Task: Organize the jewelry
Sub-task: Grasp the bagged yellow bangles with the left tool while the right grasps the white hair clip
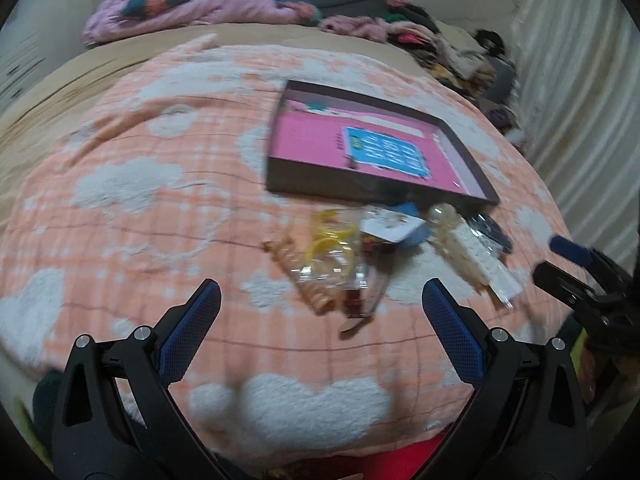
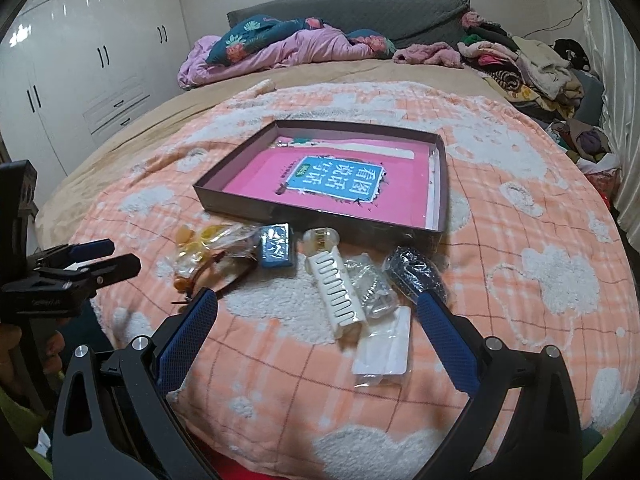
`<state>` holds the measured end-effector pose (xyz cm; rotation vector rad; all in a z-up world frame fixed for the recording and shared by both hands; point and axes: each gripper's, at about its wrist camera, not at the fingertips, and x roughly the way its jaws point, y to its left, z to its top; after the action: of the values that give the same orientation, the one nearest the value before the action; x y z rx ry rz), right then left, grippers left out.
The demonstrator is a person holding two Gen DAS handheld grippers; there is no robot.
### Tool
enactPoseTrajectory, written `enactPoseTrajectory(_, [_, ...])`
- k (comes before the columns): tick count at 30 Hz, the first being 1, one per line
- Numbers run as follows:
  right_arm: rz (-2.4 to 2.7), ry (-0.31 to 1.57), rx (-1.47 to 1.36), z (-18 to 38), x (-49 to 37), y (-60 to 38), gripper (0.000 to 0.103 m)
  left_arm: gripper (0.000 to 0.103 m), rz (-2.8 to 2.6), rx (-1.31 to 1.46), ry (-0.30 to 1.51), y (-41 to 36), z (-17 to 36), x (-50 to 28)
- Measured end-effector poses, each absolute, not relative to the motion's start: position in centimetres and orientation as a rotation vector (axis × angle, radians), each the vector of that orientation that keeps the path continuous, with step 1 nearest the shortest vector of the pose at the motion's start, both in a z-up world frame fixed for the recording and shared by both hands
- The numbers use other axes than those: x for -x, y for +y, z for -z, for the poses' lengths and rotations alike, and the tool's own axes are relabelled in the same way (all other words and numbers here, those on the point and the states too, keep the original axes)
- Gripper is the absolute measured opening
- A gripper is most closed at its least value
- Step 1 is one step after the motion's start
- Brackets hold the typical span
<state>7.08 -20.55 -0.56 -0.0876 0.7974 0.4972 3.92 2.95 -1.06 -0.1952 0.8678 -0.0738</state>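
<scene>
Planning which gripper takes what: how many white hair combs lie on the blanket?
1. The white comb lies in front of the box, between the blue packet and the dark bagged item. Others may hide under bags.

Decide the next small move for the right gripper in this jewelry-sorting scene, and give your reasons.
Probably lower the open right gripper onto the white comb-shaped clip lying directly between its fingers. Both grippers are empty, the packets lie loose on the blanket in front of the shallow box, and nothing blocks that clip.
</scene>
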Motion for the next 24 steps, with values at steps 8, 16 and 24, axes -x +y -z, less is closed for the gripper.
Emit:
enactPoseTrajectory(8, [-0.524, 0.837, 0.114, 2.5, -8.3, -19.9, 0.099, 0.087, 0.150, 0.156, 0.908, 1.2, 2.5, -6.3])
enactPoseTrajectory(16, [-0.537, 0.847, 0.133, 3.3, -9.0, -19.3, 0.099, 0.060, 0.154, 0.126, 0.959, 1.4, 3.7, -9.0])
enactPoseTrajectory(24, [-0.555, 0.860, 0.164, 4.3, -9.6, -18.8, 0.086, 0.037, 0.205, 0.145, 1.001, 1.9, 4.8, -11.2])
